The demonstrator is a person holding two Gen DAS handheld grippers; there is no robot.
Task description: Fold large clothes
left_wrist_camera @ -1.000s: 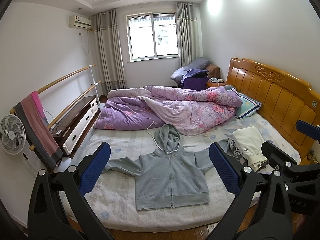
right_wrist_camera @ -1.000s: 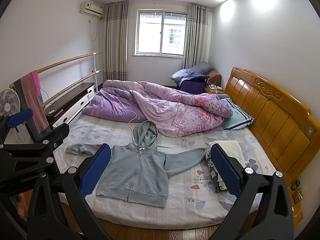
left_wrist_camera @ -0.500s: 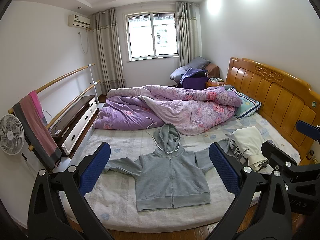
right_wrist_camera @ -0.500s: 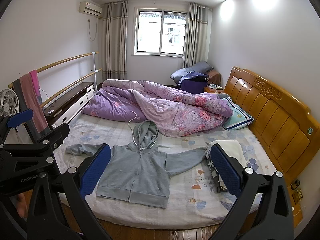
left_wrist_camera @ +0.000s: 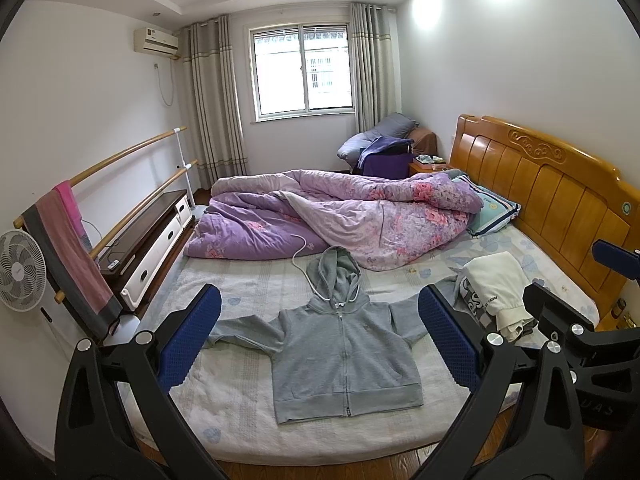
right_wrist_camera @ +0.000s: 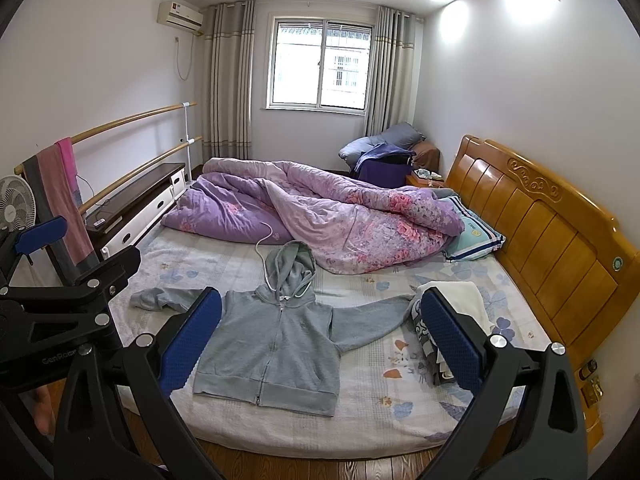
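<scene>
1. Few words can be read: in the right wrist view the body of the left claw (right_wrist_camera: 120,264) bears pale lettering that looks like "GenRobo", partly cut off; in the left wrist view the right claw's body shows the letters "UAS". The print on the folded clothes (left_wrist_camera: 494,294) near the headboard is too small to read.
2. The left claw (left_wrist_camera: 320,336) is released, its blue pads wide apart and gripping nothing. The right claw (right_wrist_camera: 320,336) is likewise spread wide and empty. Both hang above the near edge of the bed (left_wrist_camera: 240,432), clear of the fabric.
3. The grey hoodie (left_wrist_camera: 344,360) lies flat on the mattress near the foot-side edge, zip closed and facing up, both sleeves stretched out sideways, hood pointing toward the quilt (left_wrist_camera: 340,216).
4. The purple flowered quilt is bunched across the far half of the bed, with a pillow (left_wrist_camera: 494,210) at its right end, against the wooden headboard (left_wrist_camera: 560,196).
5. A white cord (left_wrist_camera: 300,256) runs from the quilt to the hood.
6. Round the room: a window (left_wrist_camera: 304,68) with grey curtains, an air conditioner (left_wrist_camera: 156,40), a wooden rail with a towel (left_wrist_camera: 68,252), a fan (left_wrist_camera: 18,270), a low cabinet (left_wrist_camera: 152,232) and wood flooring.
</scene>
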